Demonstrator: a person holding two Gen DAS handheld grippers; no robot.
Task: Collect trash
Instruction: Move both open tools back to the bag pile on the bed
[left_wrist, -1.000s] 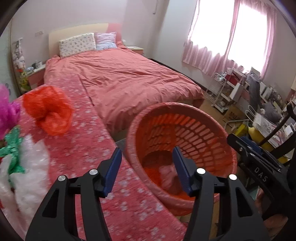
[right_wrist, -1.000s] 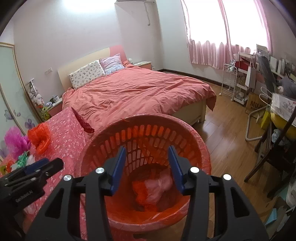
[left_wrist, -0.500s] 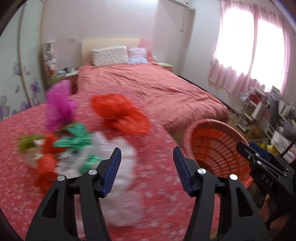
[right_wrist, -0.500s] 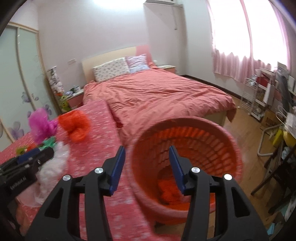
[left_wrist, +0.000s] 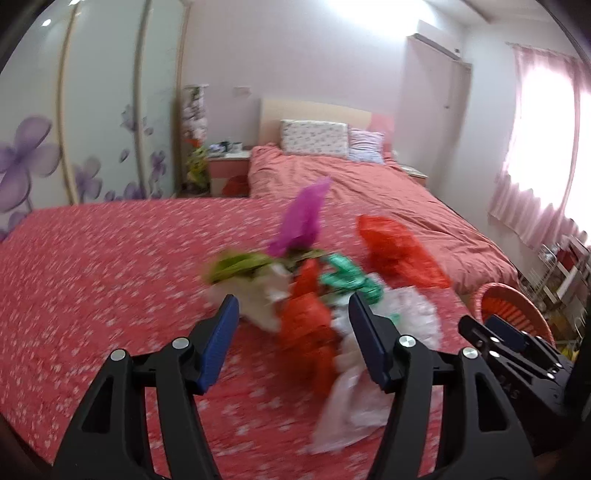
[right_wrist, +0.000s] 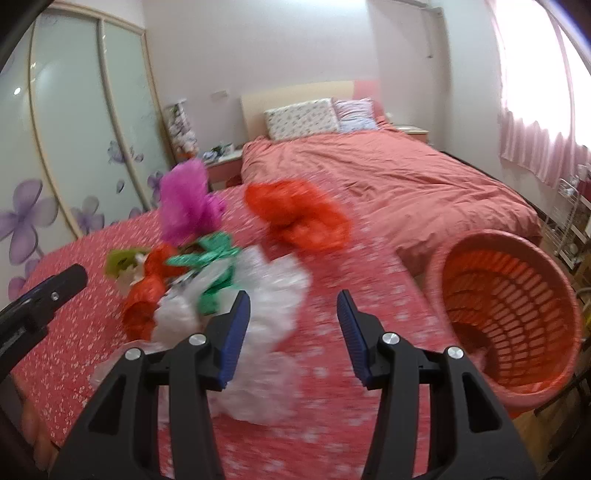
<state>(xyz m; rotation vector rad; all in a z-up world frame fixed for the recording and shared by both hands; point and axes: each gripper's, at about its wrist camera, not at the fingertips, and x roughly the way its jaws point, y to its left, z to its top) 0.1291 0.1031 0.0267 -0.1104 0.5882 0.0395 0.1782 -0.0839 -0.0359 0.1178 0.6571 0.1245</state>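
The left gripper hangs above the near edge of the trash pile, its blue pads spread and empty, the jaws having just been opening with nothing between them; the pile lies just beyond its tips, on the red floral cloth; the right gripper is also released and empty, with a white crinkled bag under and left of its tips and bare cloth between the pads; the pile is loose, crumpled plastic: a purple tuft at the far side, a green scrap, red wads and a yellow-green piece; a larger red bag lies apart, farther and to the right; the orange slatted basket, round and tilted towards the camera, stands off the cloth's right edge, well right of the pile; beyond lie a bed with a pink duvet, two pillows, a wardrobe with purple flowers on the left and pink curtains on the right; both views are blurred.
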